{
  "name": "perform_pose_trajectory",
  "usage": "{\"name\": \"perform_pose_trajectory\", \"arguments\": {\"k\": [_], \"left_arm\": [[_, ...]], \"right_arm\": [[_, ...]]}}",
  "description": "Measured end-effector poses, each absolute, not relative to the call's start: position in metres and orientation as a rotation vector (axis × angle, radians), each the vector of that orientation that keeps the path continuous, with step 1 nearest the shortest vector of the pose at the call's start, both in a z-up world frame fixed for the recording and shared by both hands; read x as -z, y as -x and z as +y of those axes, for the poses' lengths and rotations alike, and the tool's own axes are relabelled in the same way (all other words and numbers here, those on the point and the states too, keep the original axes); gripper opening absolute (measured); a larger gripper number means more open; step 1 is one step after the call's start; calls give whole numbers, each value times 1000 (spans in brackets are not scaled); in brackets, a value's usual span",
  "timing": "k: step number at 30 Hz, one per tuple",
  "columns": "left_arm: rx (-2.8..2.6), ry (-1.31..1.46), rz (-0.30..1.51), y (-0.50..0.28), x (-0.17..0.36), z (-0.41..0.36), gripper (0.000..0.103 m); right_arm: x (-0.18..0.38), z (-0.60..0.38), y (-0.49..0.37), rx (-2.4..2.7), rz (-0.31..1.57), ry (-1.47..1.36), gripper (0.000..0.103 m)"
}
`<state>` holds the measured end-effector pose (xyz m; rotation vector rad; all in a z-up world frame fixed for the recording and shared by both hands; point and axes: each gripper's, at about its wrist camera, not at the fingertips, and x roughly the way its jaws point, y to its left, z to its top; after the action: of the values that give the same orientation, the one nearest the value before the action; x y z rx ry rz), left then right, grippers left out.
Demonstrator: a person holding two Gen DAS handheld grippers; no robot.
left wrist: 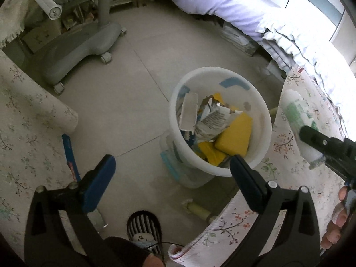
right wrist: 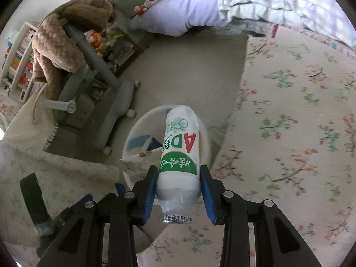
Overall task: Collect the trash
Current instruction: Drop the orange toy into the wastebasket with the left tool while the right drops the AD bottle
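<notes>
1. right gripper [right wrist: 178,191] is clamped on a white plastic bottle [right wrist: 180,153], blue pads squeezing its lower body from both sides.
2. the bottle points away from the camera, foil-sealed mouth nearest the lens, green band and red-and-green lettering reading upside down on the label.
3. it hangs right above the white bin [right wrist: 133,138], which sits on the grey floor between two flower-print covered edges.
4. left gripper [left wrist: 171,169] has its jaws spread wide, nothing between them, hovering over the near rim of the bin [left wrist: 264,120].
5. inside the bin: yellow sponge-like blocks [left wrist: 235,135], a crumpled printed wrapper [left wrist: 213,120] and a flat grey card [left wrist: 189,111].
6. from the left view the bottle [left wrist: 298,120] shows at the right, with the right gripper's black finger across it and fingertips of a hand [left wrist: 338,218] cut off at the frame edge.
7. hard to read: the bottle hides much of the bin's inside in the right view, and the small print on the label is too blurred to make out.
8. further out, a grey wheeled chair base [left wrist: 84,46] and a bed with lilac bedding [left wrist: 211,0].
</notes>
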<state>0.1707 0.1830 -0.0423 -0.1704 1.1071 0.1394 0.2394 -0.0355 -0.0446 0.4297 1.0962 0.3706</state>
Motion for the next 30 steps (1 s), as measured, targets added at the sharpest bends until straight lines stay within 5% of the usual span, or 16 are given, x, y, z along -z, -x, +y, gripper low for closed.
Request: {"name": "perform_pose_trajectory", "arguments": {"k": [11, 13, 15, 30], "left_arm": [[-188, 202, 1065, -169, 33, 205, 102], [-189, 208, 1063, -169, 32, 207, 102], [-179, 220, 1064, -168, 31, 207, 102], [-47, 250, 989, -113, -7, 166, 102]], "right_arm": [[62, -14, -251, -418, 1074, -463, 40], [59, -16, -252, -428, 1048, -483, 50], [52, -21, -251, -421, 1025, -509, 77], [-3, -93, -149, -178, 985, -344, 83]]}}
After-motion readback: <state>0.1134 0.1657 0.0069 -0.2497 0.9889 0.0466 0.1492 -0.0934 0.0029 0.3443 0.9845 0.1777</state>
